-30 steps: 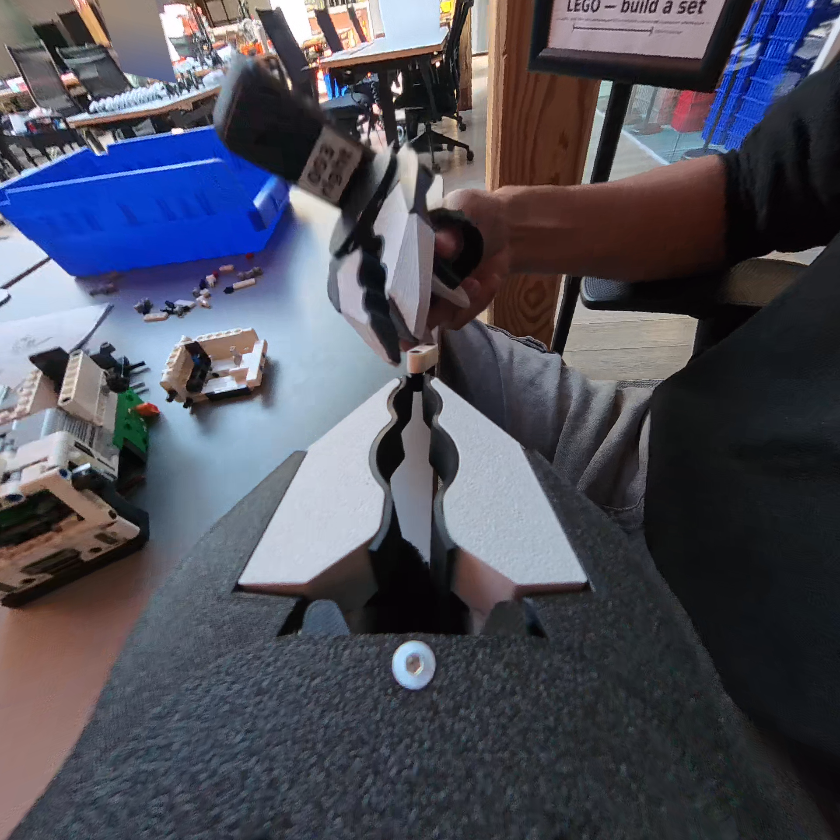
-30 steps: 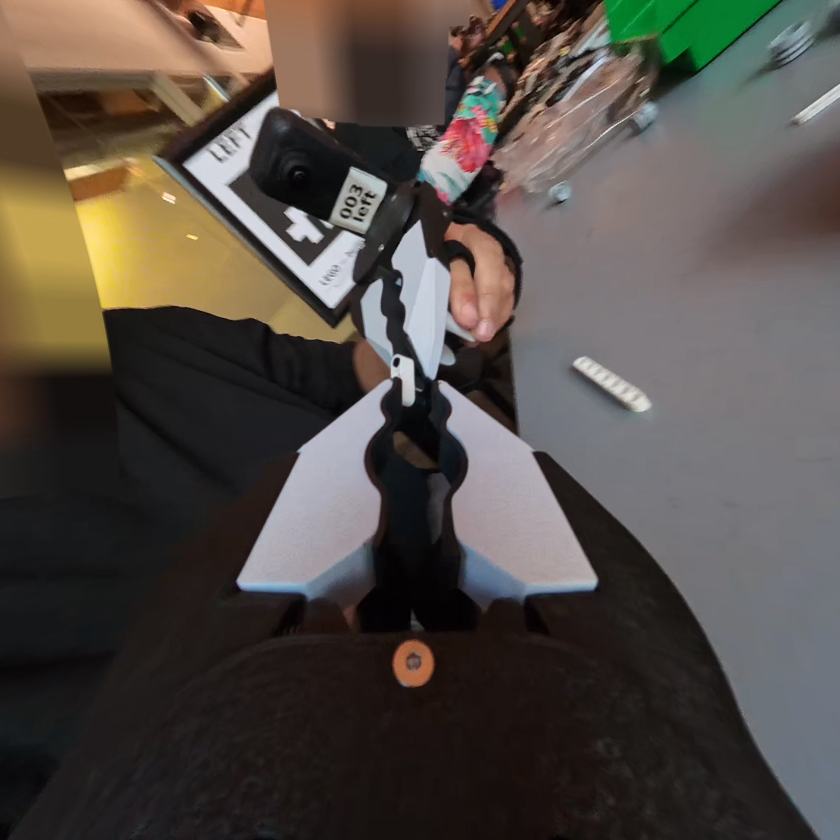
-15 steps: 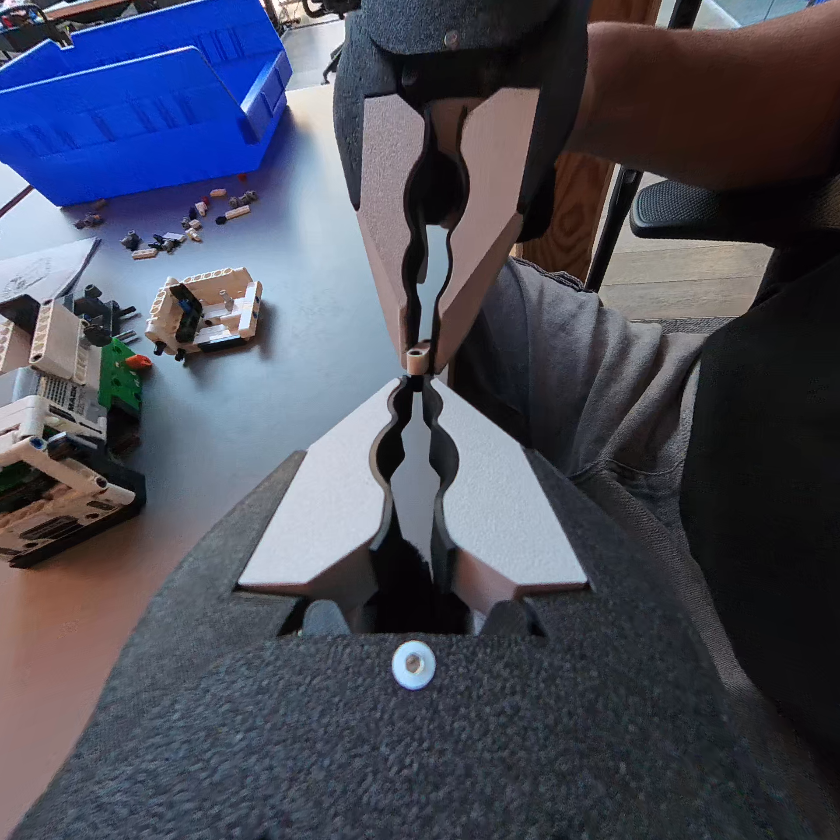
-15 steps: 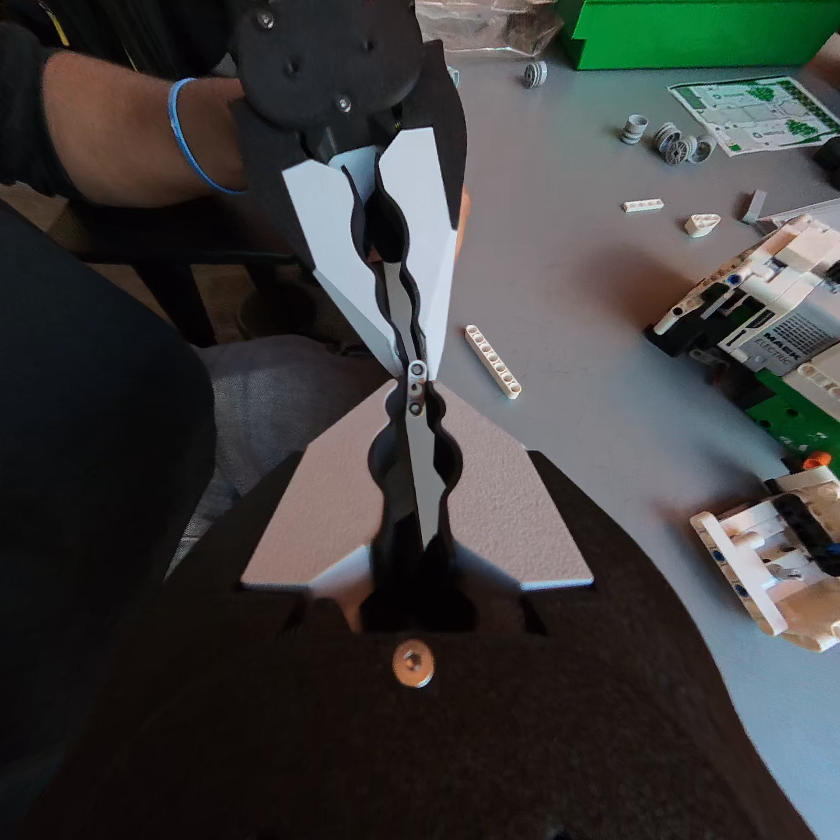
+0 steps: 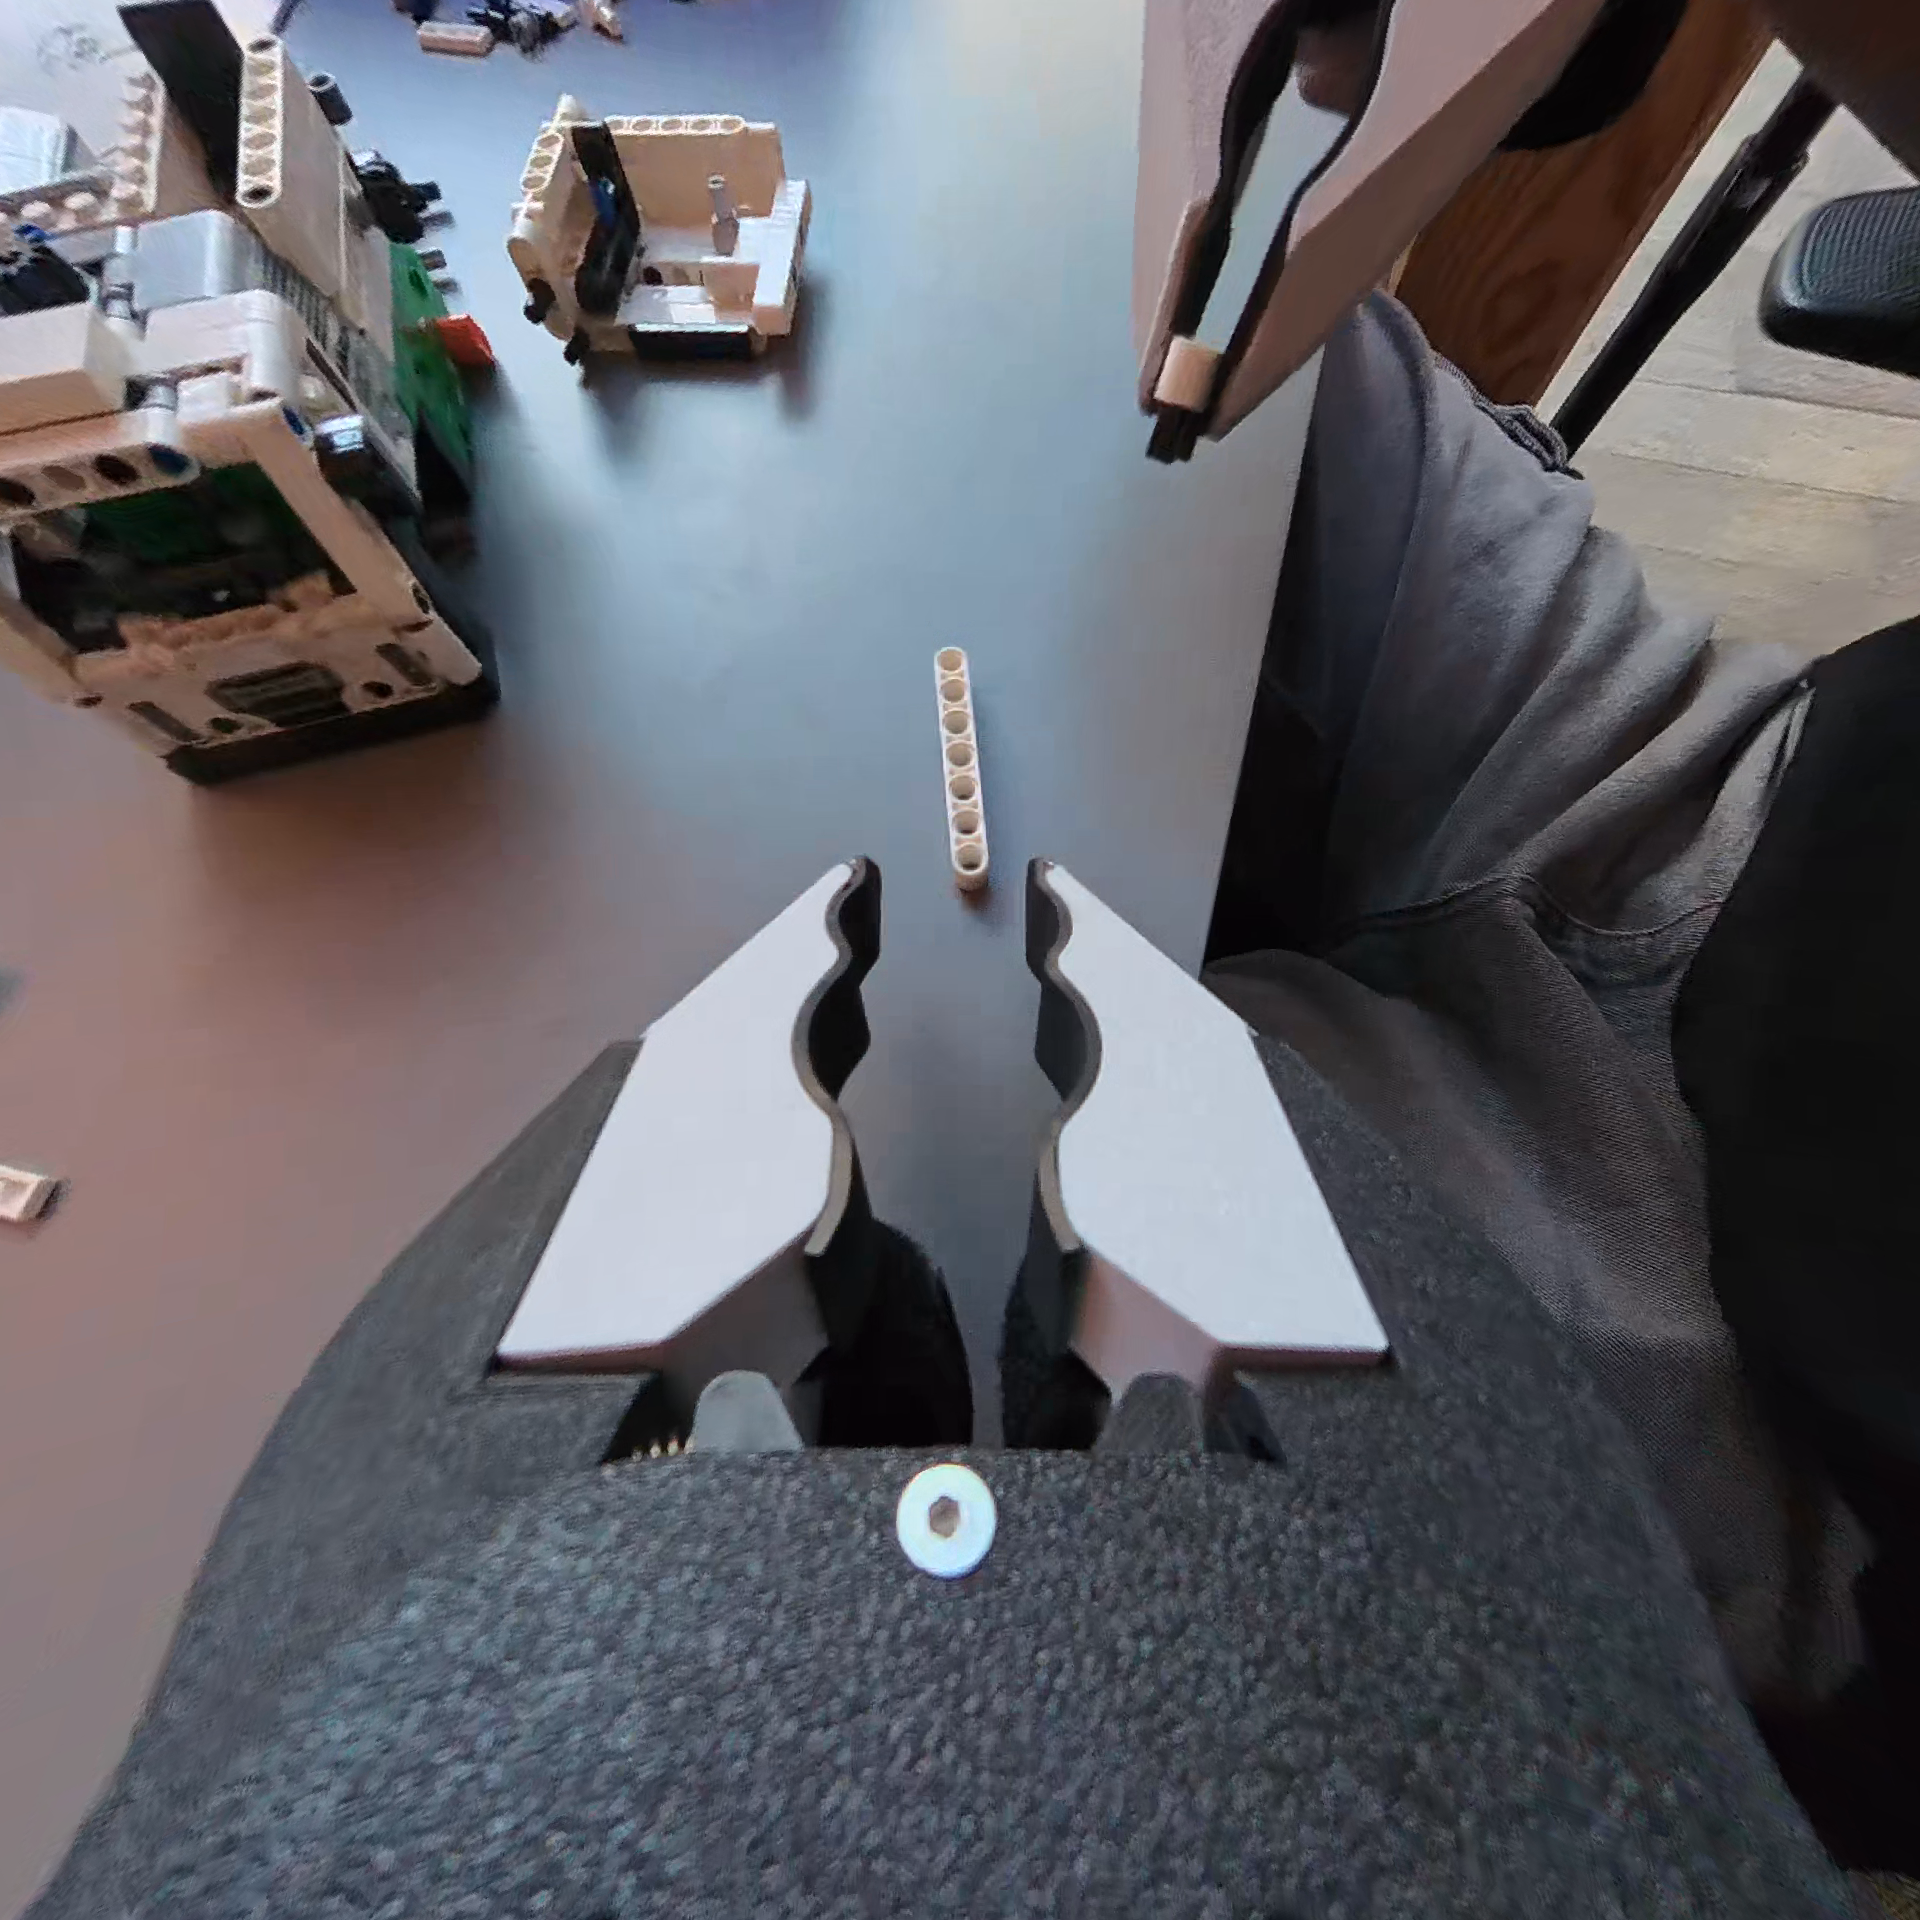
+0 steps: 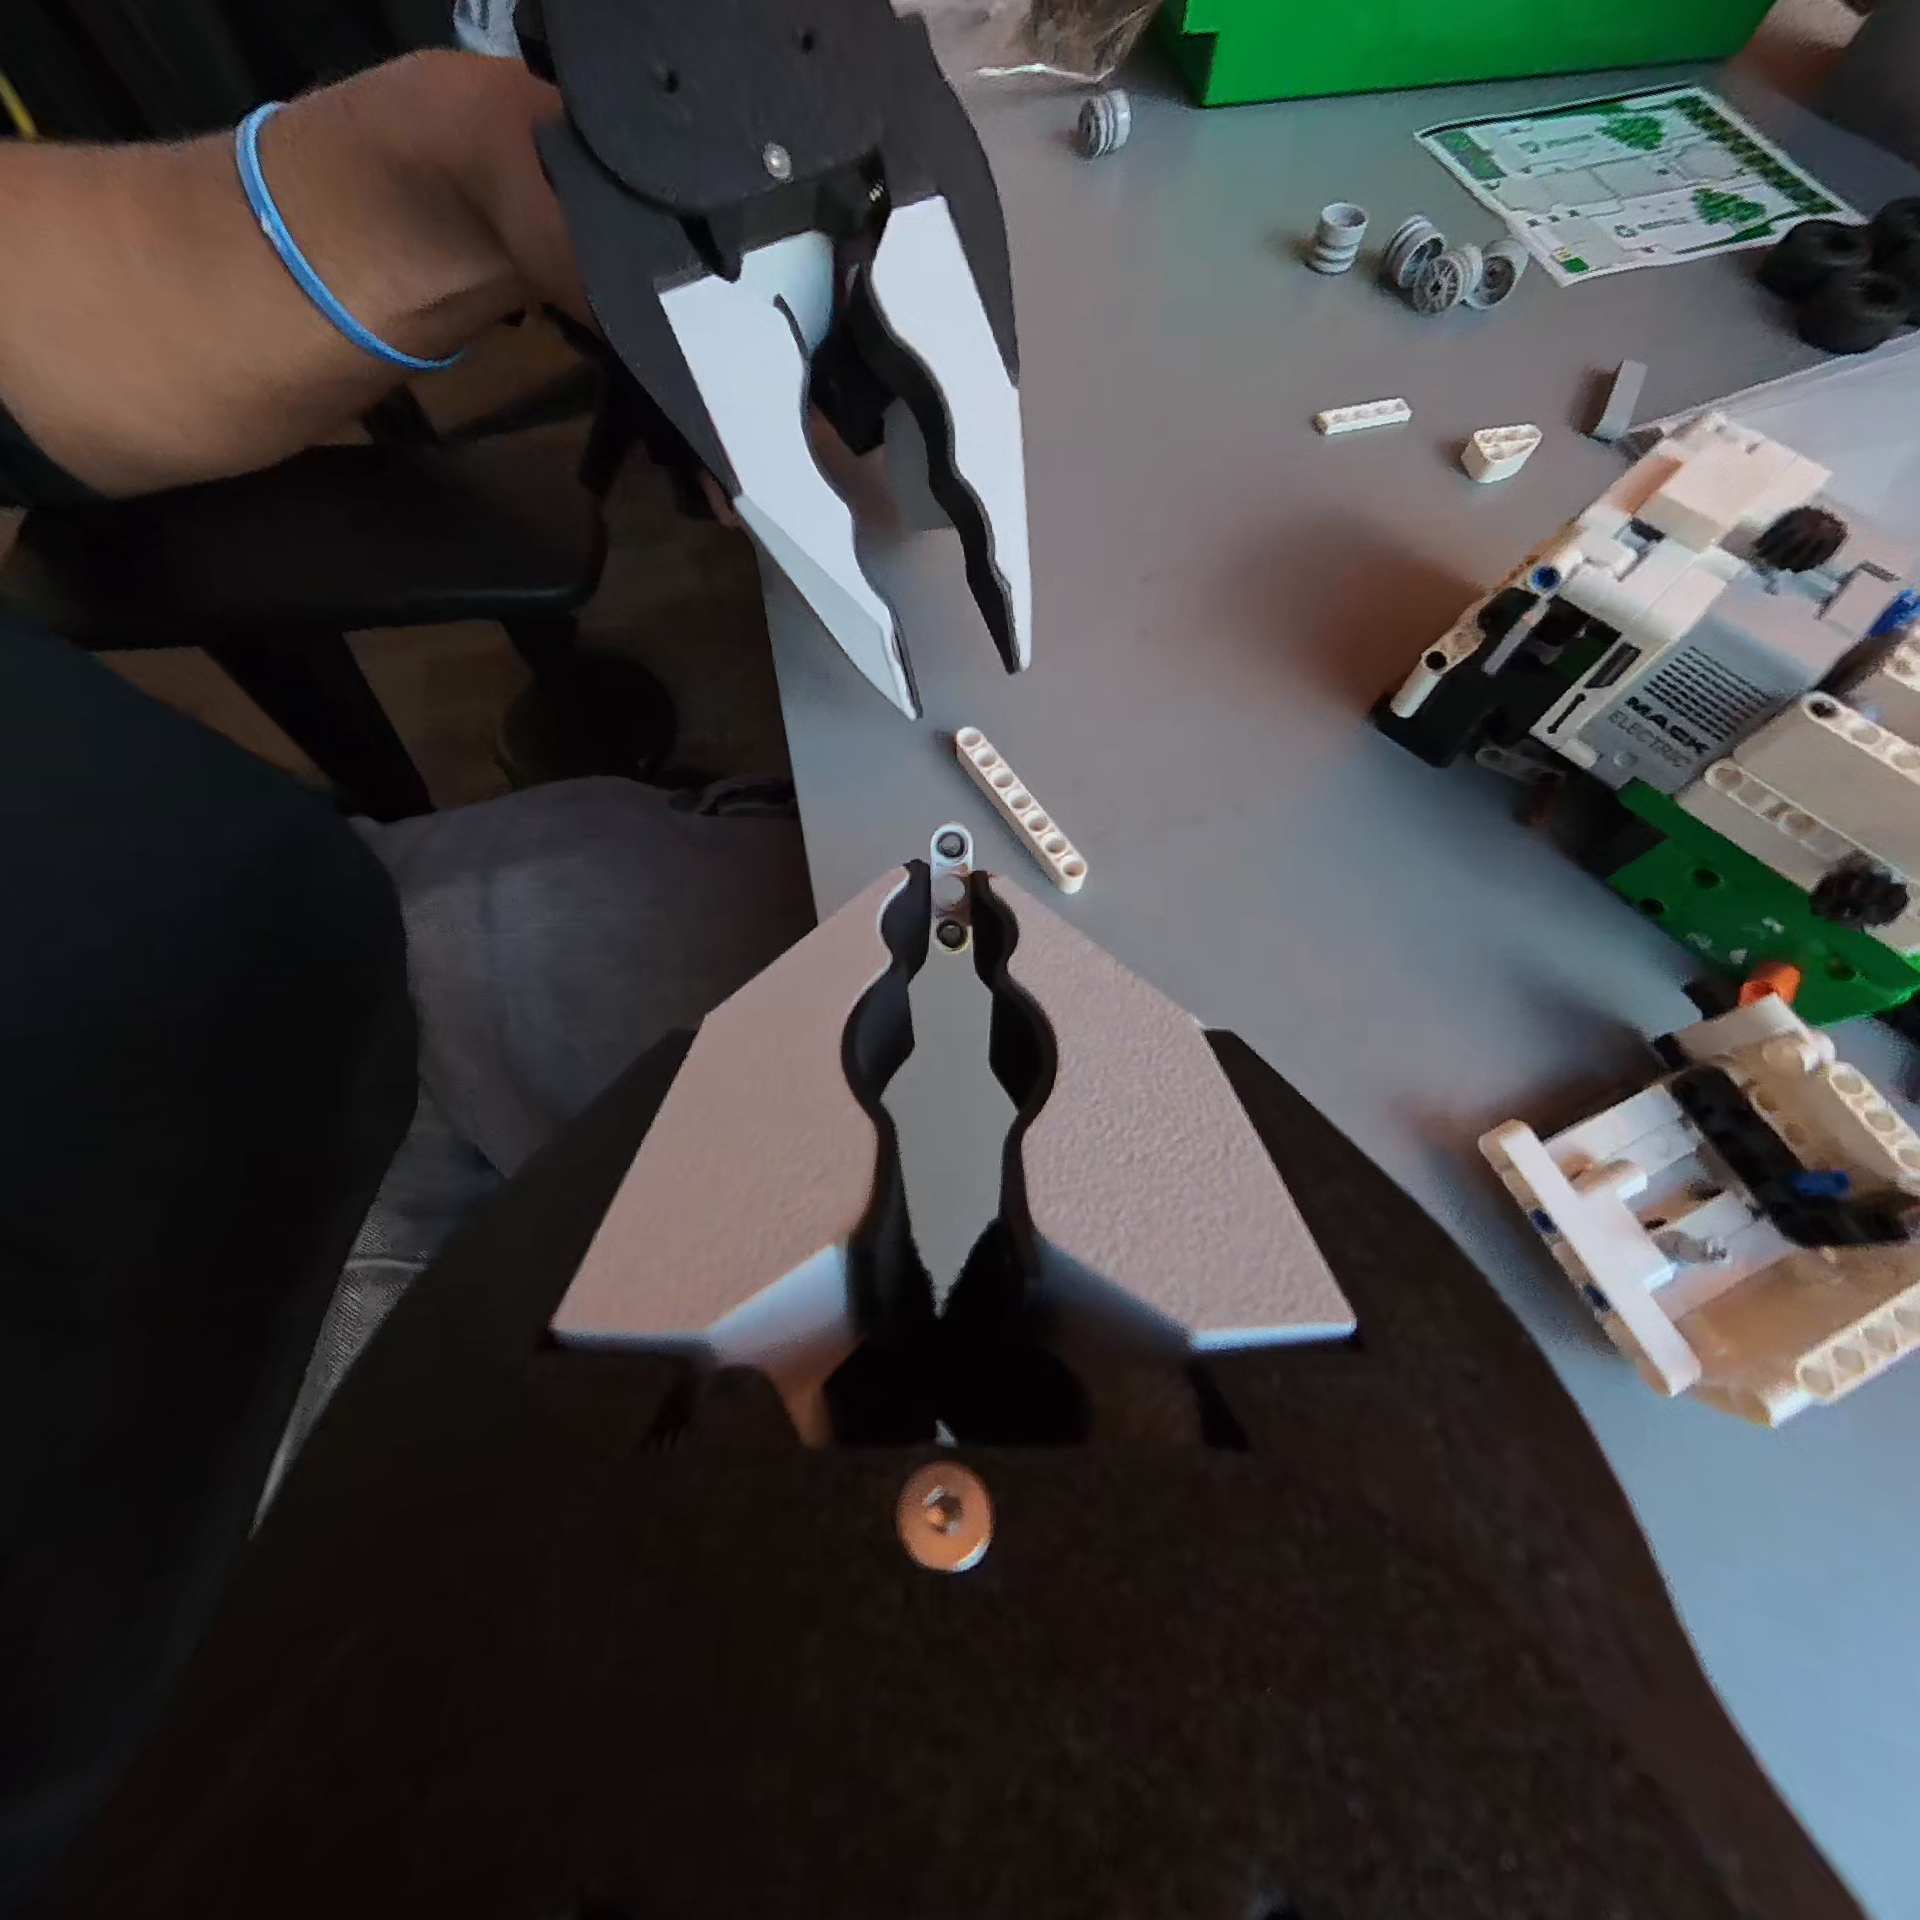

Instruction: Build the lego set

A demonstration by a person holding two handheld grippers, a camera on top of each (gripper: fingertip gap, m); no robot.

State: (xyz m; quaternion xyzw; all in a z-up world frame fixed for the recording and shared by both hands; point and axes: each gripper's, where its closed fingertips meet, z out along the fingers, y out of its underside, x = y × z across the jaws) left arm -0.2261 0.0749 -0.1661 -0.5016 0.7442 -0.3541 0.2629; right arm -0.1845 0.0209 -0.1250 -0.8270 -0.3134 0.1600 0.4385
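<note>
My left gripper (image 5: 953, 878) is open and empty, just above the table, its tips flanking the near end of a long white holed beam (image 5: 960, 767). It also shows in the right wrist view (image 6: 961, 691), open over the same beam (image 6: 1020, 808). My right gripper (image 6: 948, 888) is shut on a small white holed beam (image 6: 950, 883) with black pins, held near the table's edge. In the left wrist view the right gripper (image 5: 1184, 400) hangs at the upper right with that small beam (image 5: 1188, 372) at its tips.
A white, green and black truck build (image 5: 208, 447) (image 6: 1704, 717) stands on the grey table (image 5: 727, 582). A smaller white sub-assembly (image 5: 665, 244) (image 6: 1714, 1195) lies beside it. Grey wheel hubs (image 6: 1444, 265), black tyres, a leaflet, a green box and loose white pieces lie farther off. A person's lap adjoins the table edge.
The left gripper let go of the small beam, opened and dropped toward the long beam on the table. The right gripper kept the small beam and drew apart from the left.
</note>
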